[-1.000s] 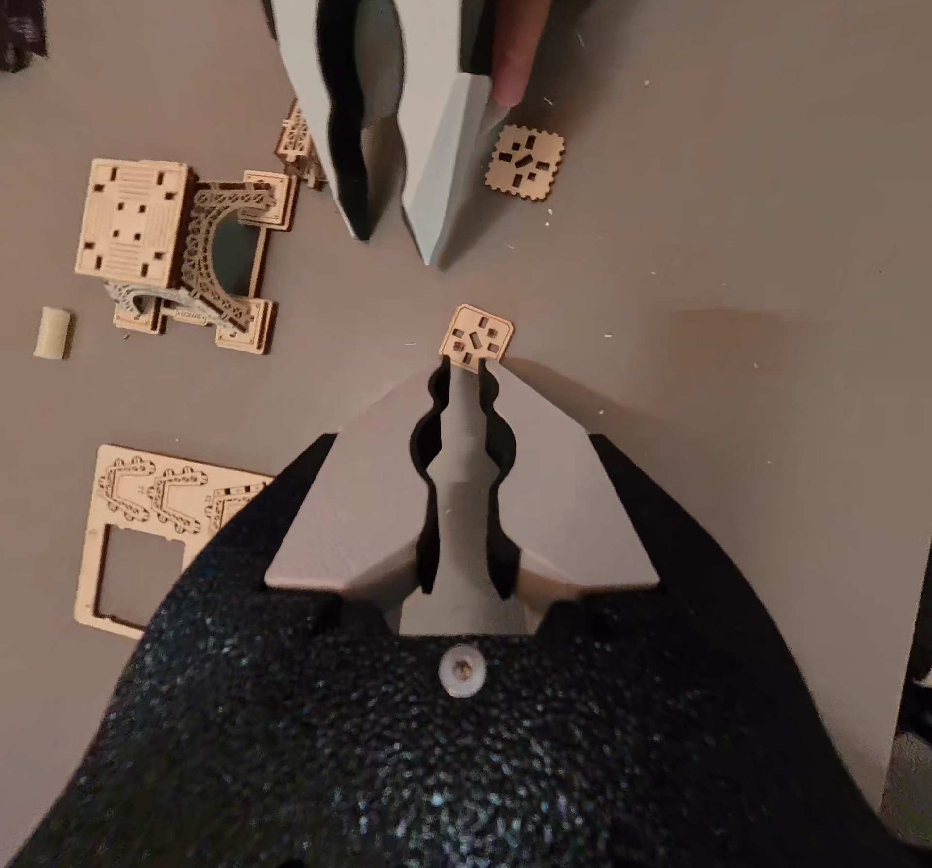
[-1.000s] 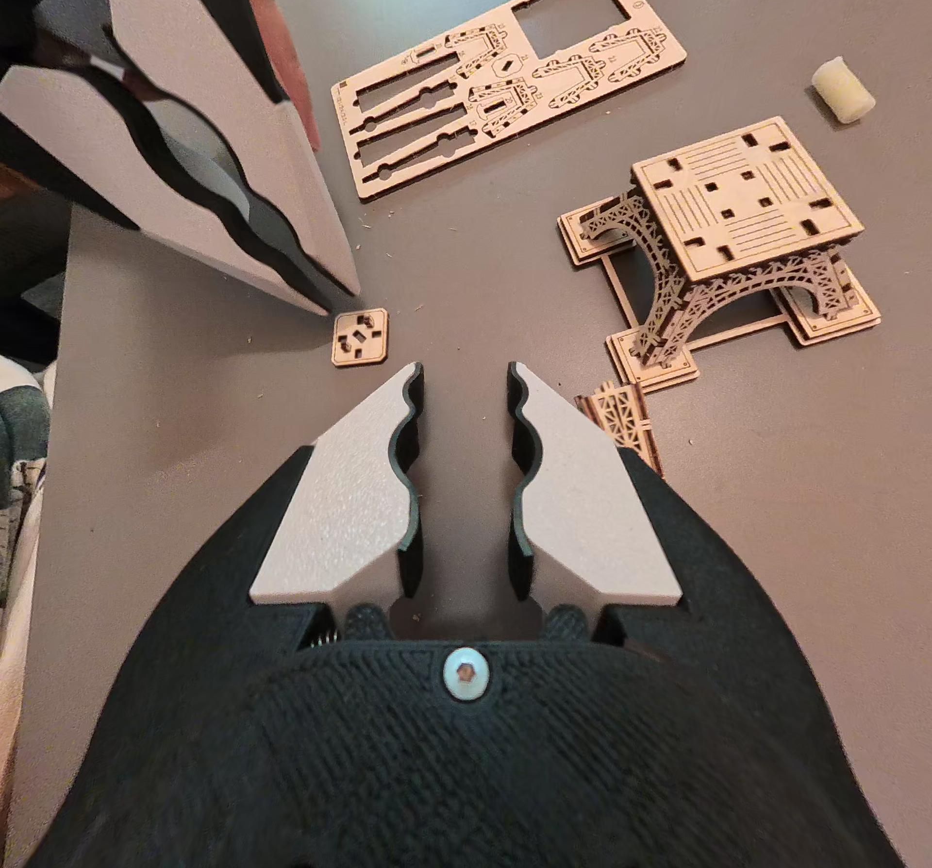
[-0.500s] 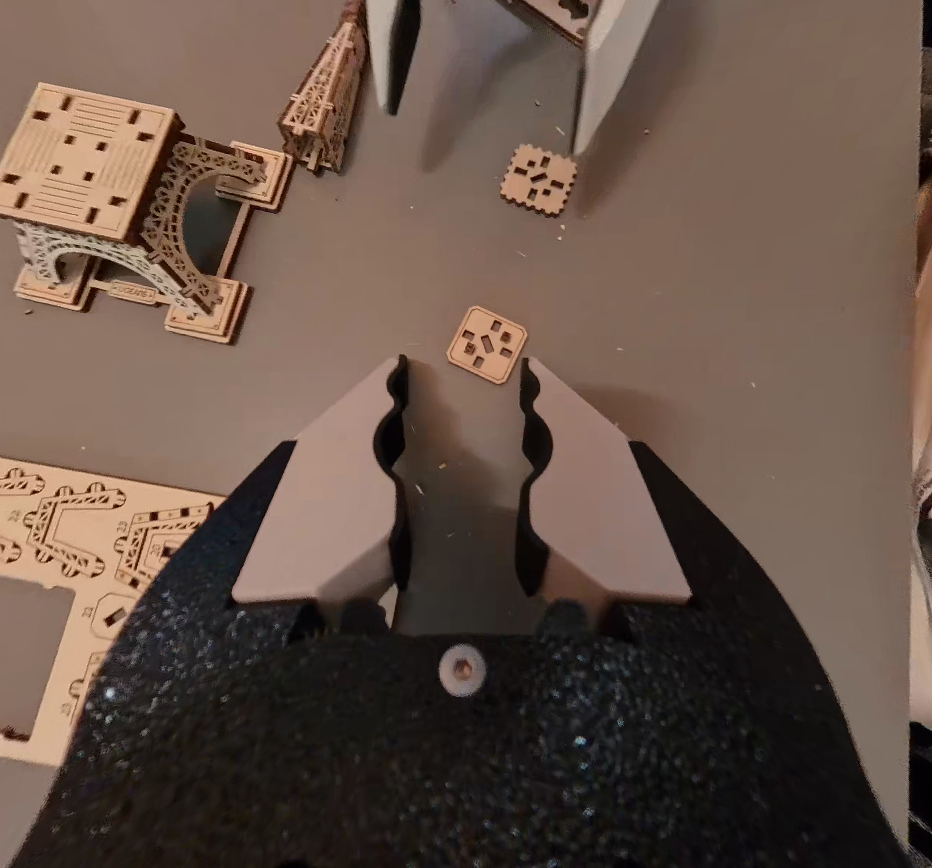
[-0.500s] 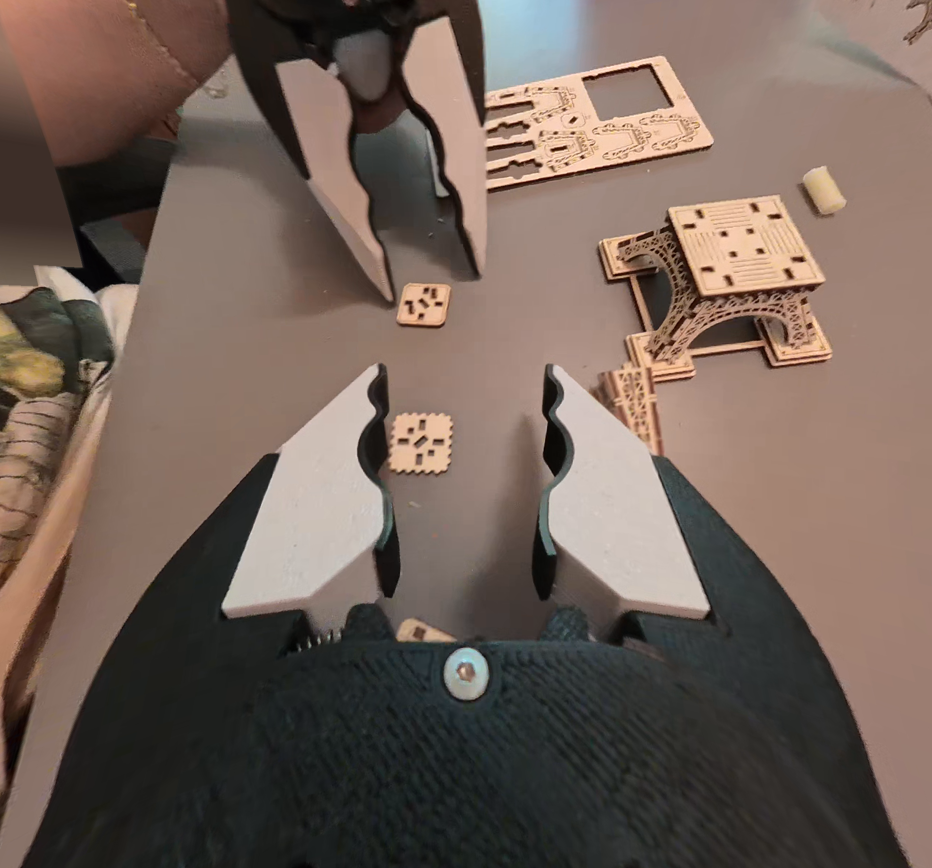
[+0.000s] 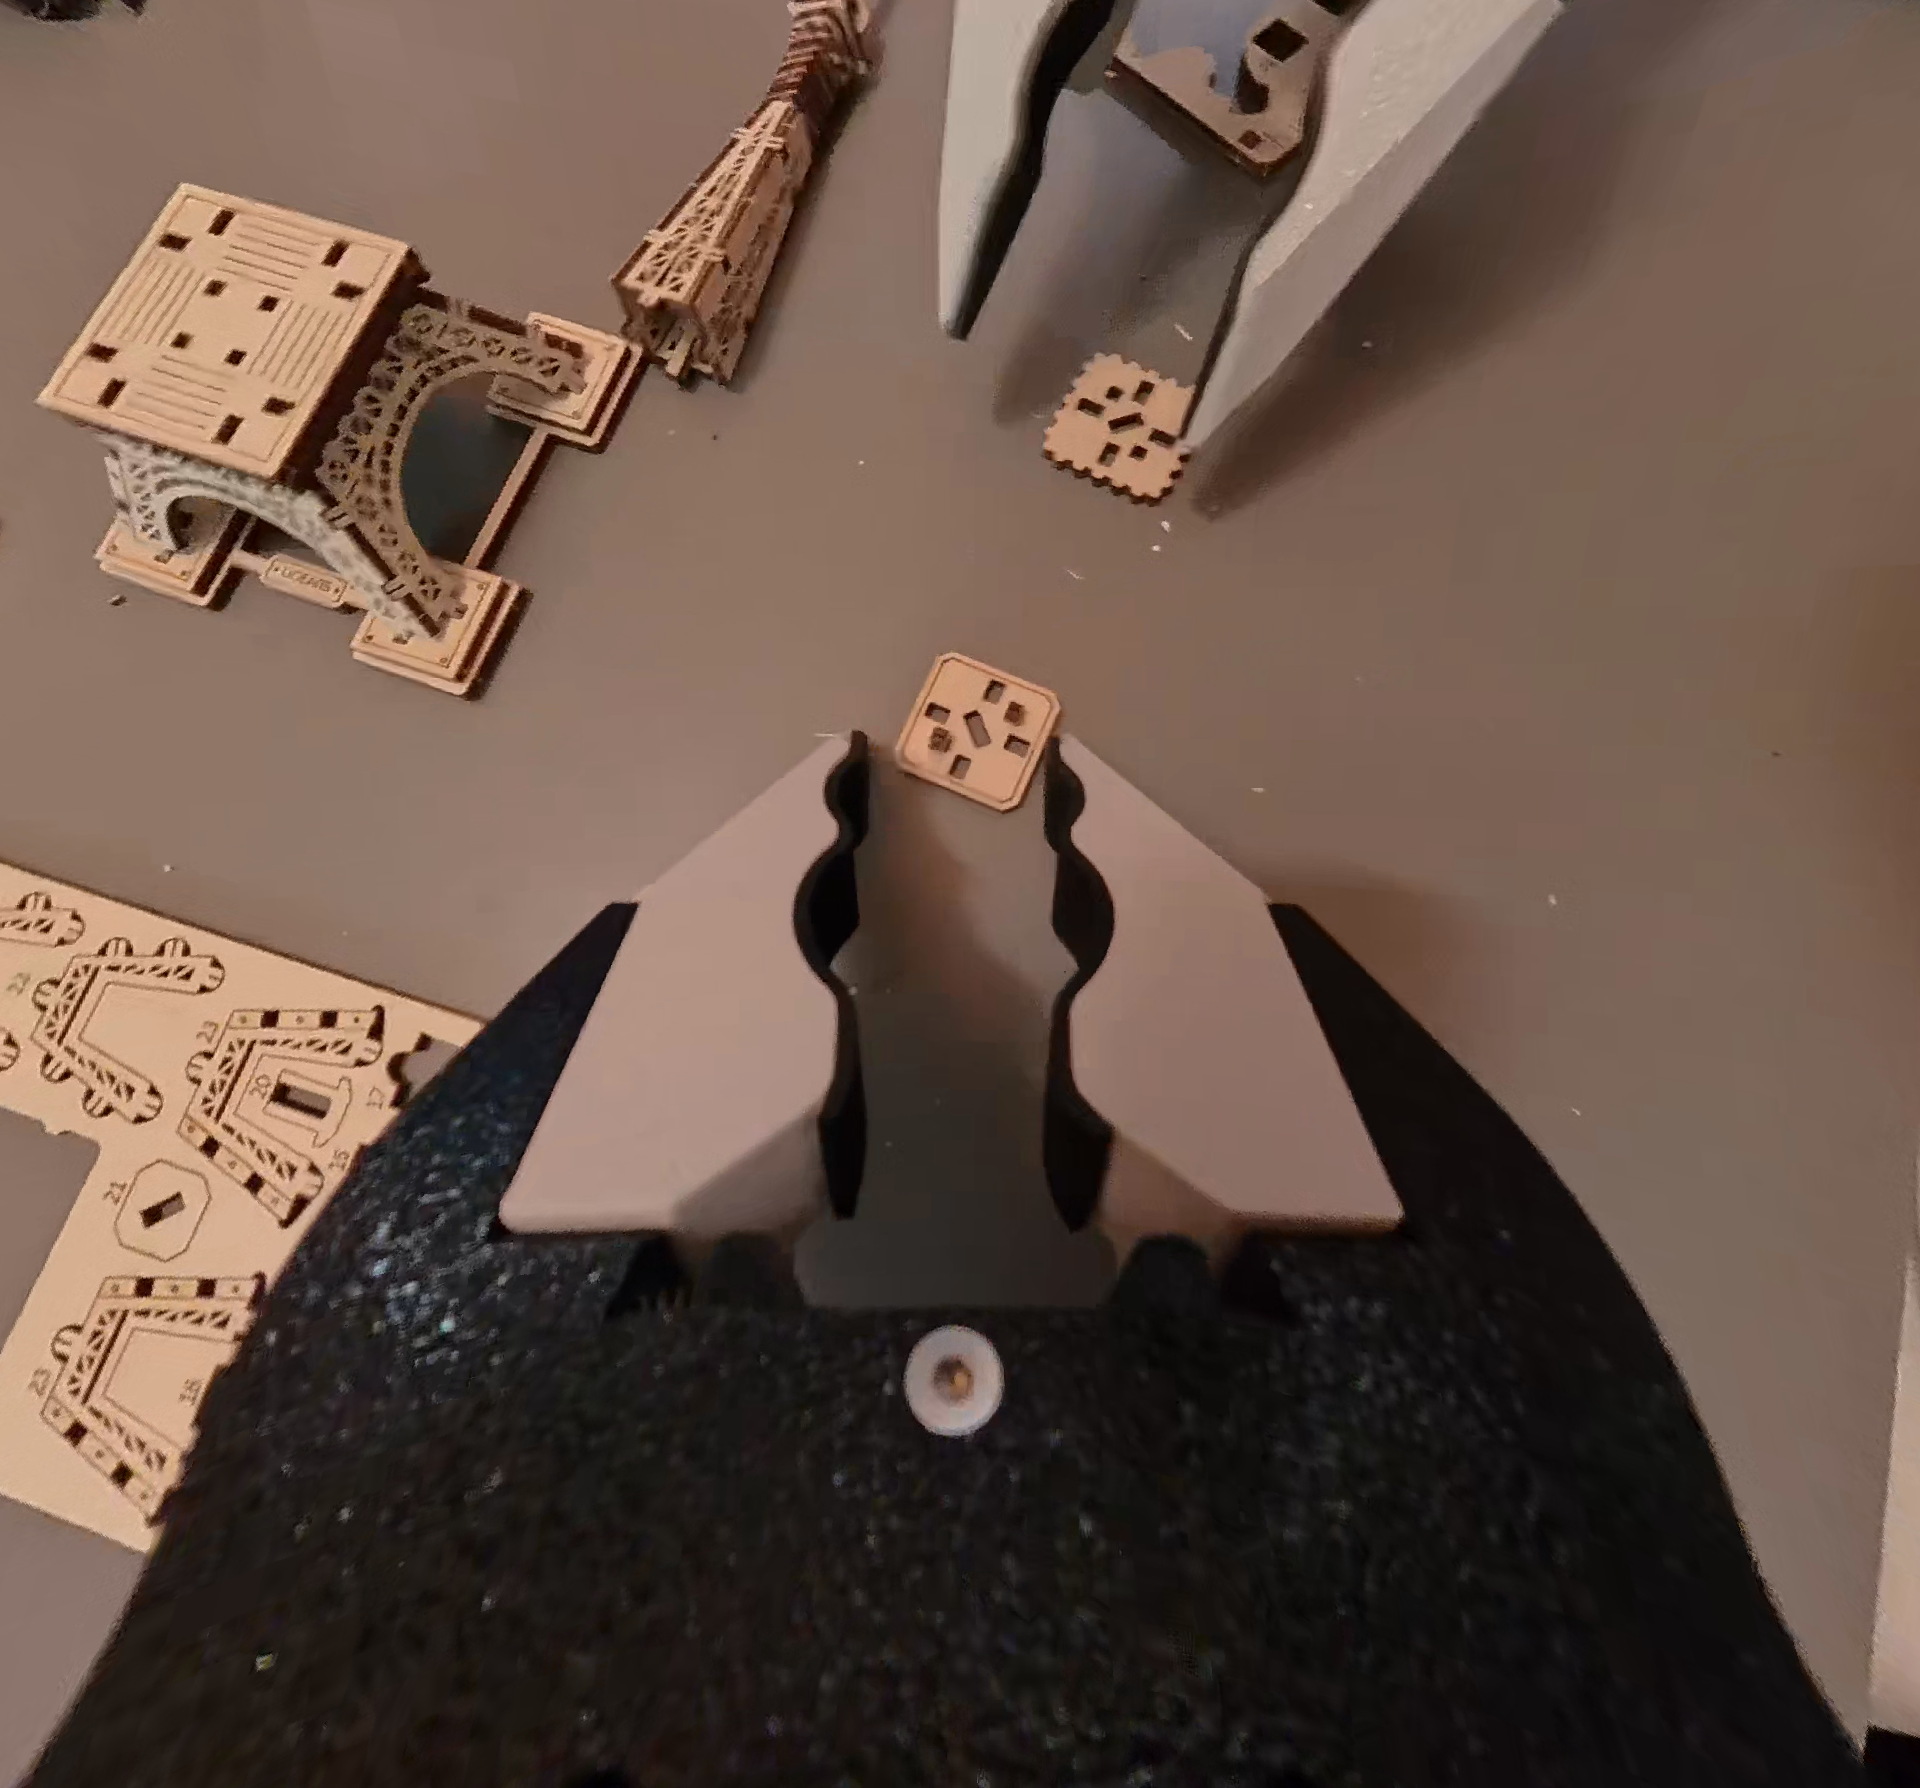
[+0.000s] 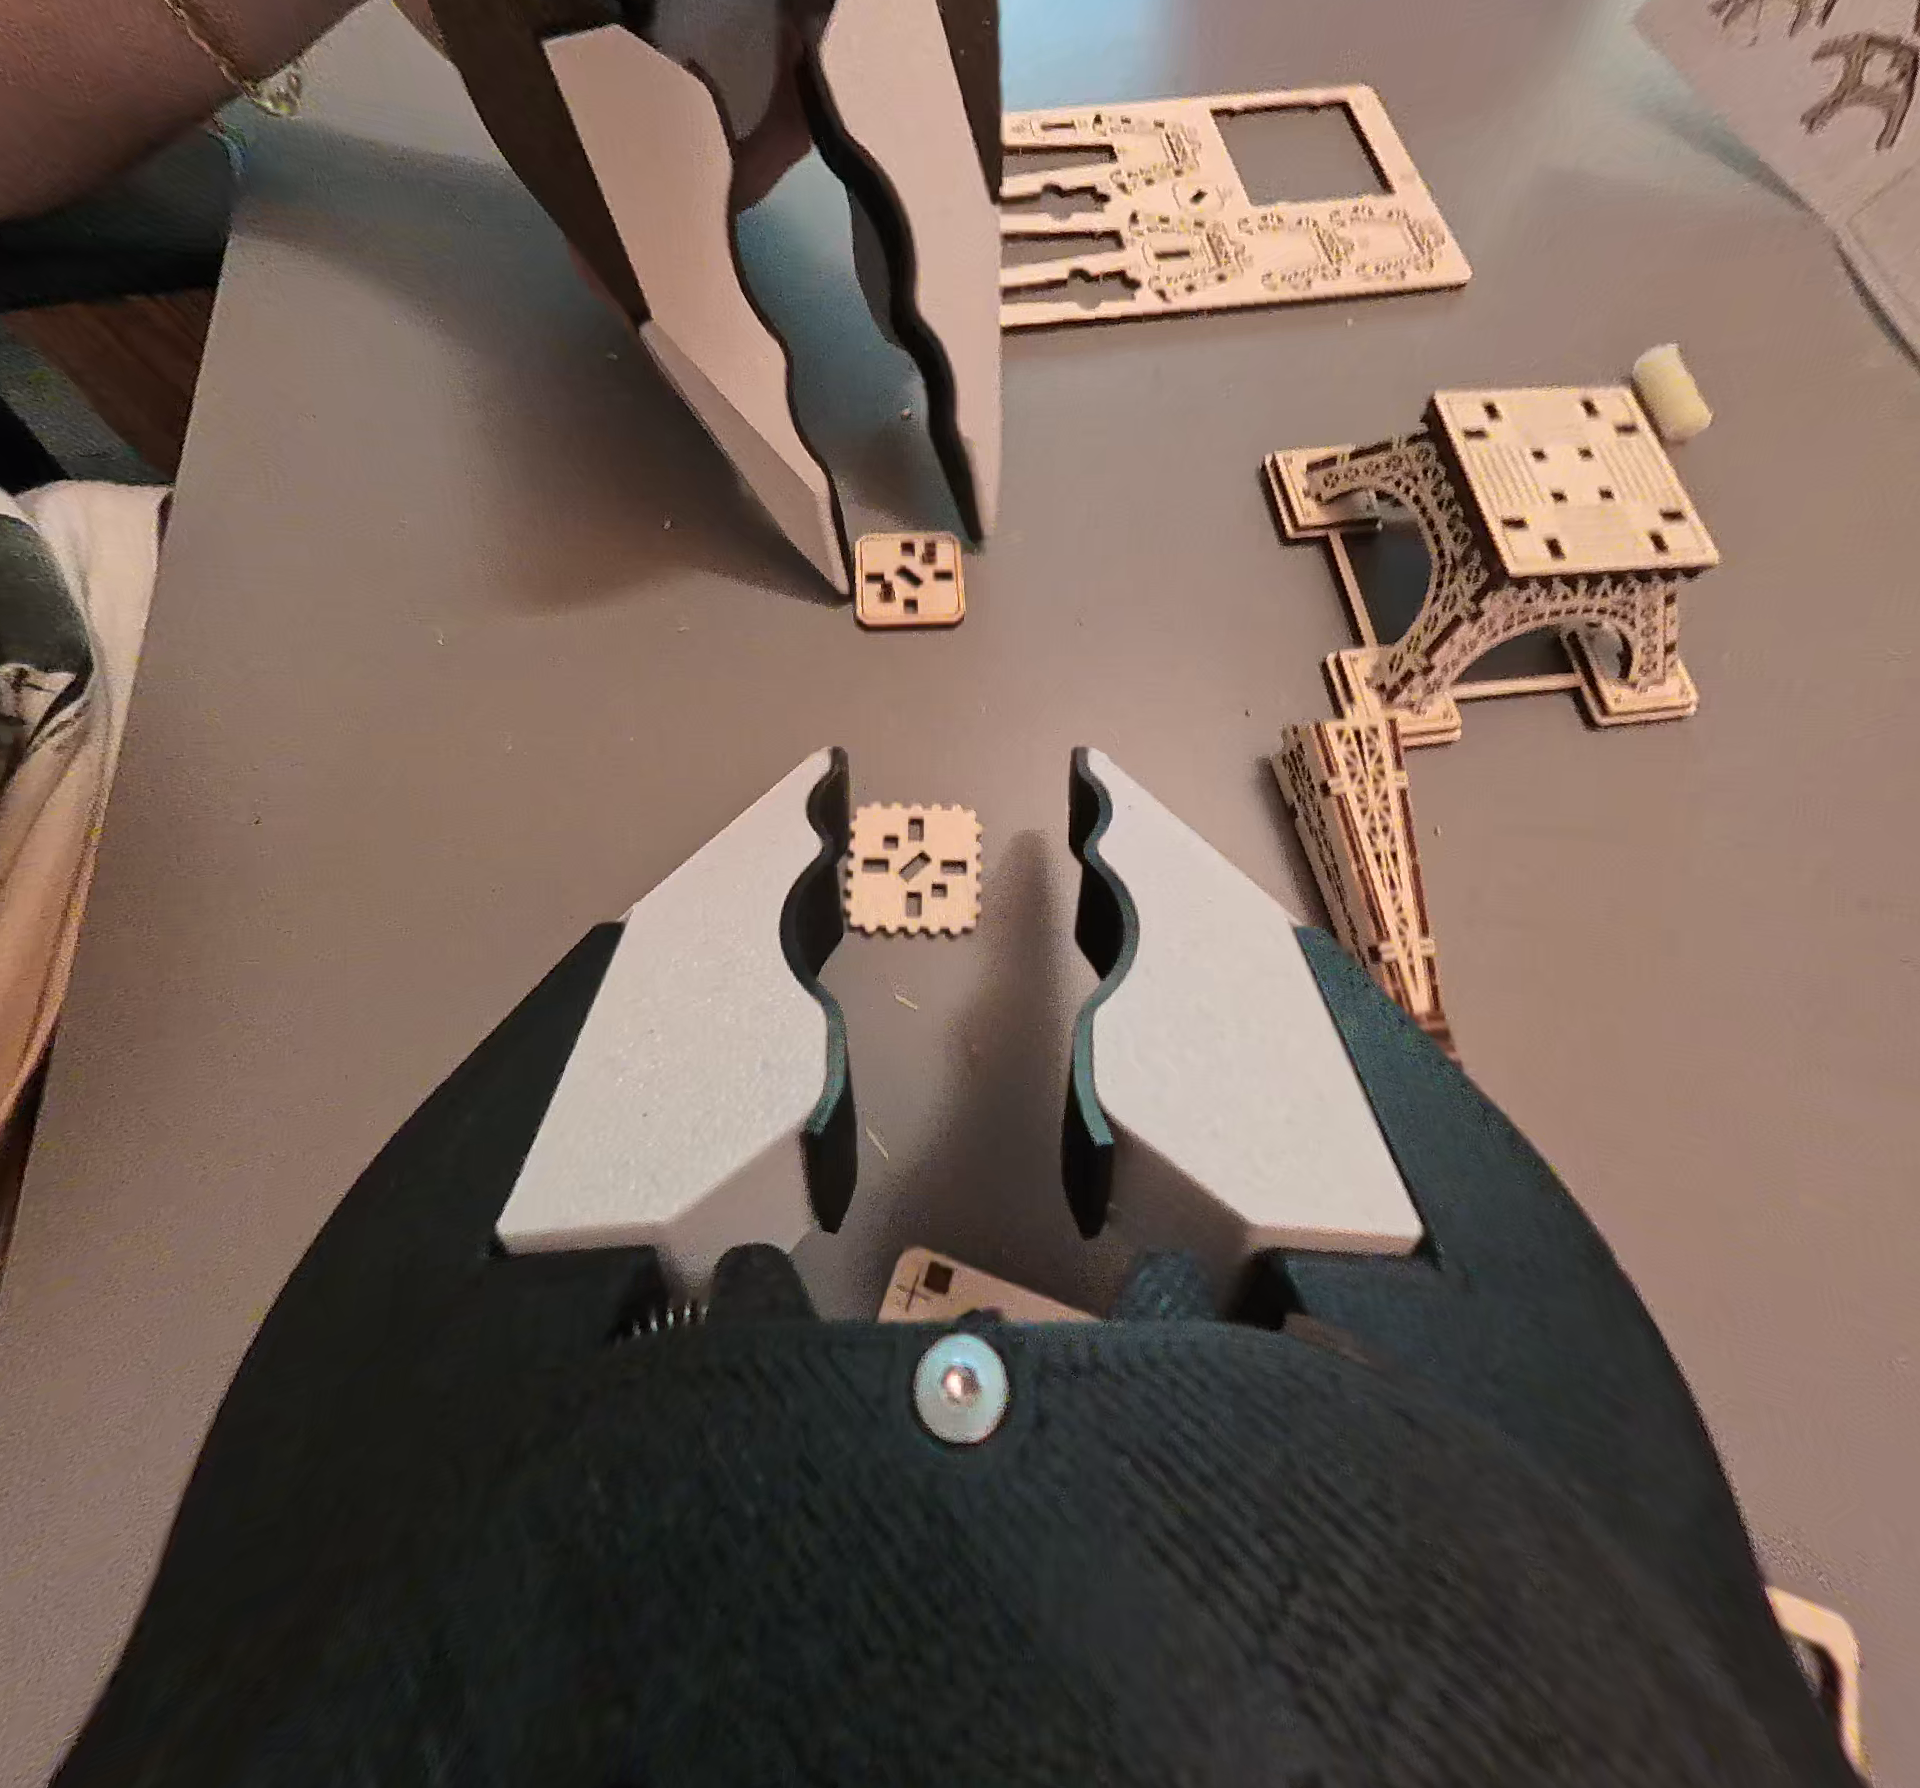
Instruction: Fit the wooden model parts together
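My left claw [image 5: 956,751] is spread wide, low over the gray table [image 5: 1558,699]. A small wooden square with smooth edges [image 5: 977,732] lies flat right at its tips, not pinched. My right claw [image 6: 956,772] is spread wide too. A small wooden square with bumpy edges [image 6: 914,868] lies flat between its fingers, beside the left one. The tower base [image 6: 1507,554] stands off to one side. The pointed tower top [image 6: 1361,865] lies on its side near it. A flat sheet of wooden parts [image 6: 1226,211] lies farther back.
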The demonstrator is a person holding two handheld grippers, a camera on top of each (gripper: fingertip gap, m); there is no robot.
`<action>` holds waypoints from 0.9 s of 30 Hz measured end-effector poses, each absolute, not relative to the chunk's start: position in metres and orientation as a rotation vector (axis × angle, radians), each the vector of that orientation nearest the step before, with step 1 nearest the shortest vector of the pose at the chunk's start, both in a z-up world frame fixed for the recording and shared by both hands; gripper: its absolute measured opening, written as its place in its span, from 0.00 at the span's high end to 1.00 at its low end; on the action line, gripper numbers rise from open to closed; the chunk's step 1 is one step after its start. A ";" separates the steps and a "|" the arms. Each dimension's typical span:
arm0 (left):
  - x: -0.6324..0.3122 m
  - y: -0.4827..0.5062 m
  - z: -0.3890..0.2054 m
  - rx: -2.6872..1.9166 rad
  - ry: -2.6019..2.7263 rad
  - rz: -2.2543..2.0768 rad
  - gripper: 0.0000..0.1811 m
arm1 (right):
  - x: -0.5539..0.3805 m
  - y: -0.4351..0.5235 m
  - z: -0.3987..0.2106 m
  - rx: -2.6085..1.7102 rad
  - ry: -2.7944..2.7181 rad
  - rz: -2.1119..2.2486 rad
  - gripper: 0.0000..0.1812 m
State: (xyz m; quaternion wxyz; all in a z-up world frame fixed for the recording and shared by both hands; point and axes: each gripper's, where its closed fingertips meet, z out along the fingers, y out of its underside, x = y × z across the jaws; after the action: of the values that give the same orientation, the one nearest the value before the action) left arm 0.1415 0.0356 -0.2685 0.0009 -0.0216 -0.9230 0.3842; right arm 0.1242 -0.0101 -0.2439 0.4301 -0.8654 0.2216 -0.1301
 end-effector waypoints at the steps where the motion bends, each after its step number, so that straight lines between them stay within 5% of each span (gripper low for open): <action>1: 0.145 0.036 -0.269 -0.040 -2.898 1.216 0.80 | 0.125 -0.008 -0.243 -2.163 0.544 -0.343 0.78; 4: 0.147 0.042 -0.266 -0.057 -2.885 1.231 0.80 | 0.124 -0.003 -0.243 -2.185 0.530 -0.372 0.79; 10: 0.154 0.050 -0.236 -0.049 -2.769 1.421 0.96 | 0.128 0.014 -0.239 -2.125 0.571 -0.377 0.86; 27: 0.147 0.034 -0.253 -0.337 -2.700 1.240 0.97 | 0.137 0.036 -0.262 -2.192 0.643 -0.362 0.84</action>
State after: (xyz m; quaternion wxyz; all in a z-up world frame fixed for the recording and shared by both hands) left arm 0.1475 0.0338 -0.2534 0.0756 -0.1124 -0.9004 0.4135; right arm 0.1369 0.0359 -0.2616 0.4027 -0.8675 0.2545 -0.1433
